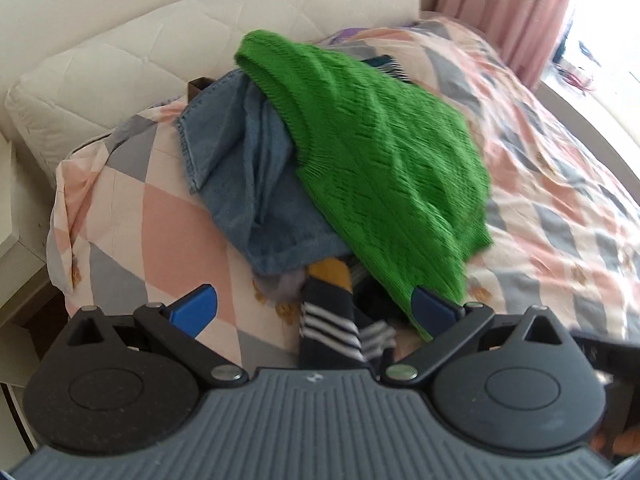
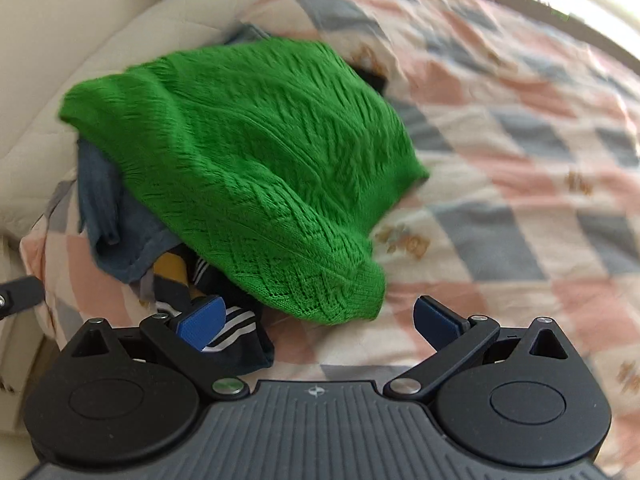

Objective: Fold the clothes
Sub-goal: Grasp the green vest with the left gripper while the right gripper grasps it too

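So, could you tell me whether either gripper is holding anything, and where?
Nothing is held: the left gripper and right gripper are both open.

Bright daylight glares from the window; fisheye bends the edges, motion blur softens fabric.

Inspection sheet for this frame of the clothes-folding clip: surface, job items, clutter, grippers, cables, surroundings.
Surface: bed with a pink, grey and white checked cover.
Job's things: green knit sweater draped over a blue denim garment; dark striped garment with a mustard patch under them, nearest the grippers.
Clutter: nothing seen beyond the pile.
Grippers: left gripper open, empty; right gripper open, empty, at the sweater's hem.
Cables: nothing seen.
Surroundings: cream padded headboard, pink curtain, bright window.
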Tool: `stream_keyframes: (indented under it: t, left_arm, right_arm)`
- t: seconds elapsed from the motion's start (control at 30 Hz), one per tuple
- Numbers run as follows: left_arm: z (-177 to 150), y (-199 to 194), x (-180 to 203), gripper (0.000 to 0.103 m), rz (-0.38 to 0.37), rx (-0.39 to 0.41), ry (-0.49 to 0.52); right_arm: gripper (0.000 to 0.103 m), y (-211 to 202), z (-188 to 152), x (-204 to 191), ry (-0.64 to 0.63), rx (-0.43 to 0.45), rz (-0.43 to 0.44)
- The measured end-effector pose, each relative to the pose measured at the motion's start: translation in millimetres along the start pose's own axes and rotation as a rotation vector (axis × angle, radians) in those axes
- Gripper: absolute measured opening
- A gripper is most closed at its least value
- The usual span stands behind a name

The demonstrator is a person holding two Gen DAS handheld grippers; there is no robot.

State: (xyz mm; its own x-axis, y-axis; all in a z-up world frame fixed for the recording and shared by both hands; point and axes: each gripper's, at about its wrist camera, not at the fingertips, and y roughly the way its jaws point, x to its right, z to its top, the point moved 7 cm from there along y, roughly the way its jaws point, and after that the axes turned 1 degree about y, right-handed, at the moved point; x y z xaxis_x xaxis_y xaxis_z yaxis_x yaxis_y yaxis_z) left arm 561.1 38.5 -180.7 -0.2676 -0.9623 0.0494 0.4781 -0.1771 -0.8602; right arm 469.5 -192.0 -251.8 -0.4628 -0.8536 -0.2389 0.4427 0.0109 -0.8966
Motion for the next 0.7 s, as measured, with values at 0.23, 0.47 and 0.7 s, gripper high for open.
stream_keyframes:
  t: [0.23,0.47,0.7]
  left_arm:
    - [51.2,54.8,-10.4,0.083,-0.154,-0.032,-0.092]
    - [124.6,84.2,-41.0,0.075,-0.179,0.076,-0.205]
    - [178.5,113.6,-78.5,0.095,-0.155,0.143,-0.319]
  right_arm:
    - [0.103,30.7,18.5,7.2,0.030,0.102,-0.036]
    - [0.103,54.7,57.6,8.5,-0.018,0.144,-0.024]
    - [0.101,88.7,128.2,-12.1,-0.084,0.148,0.092]
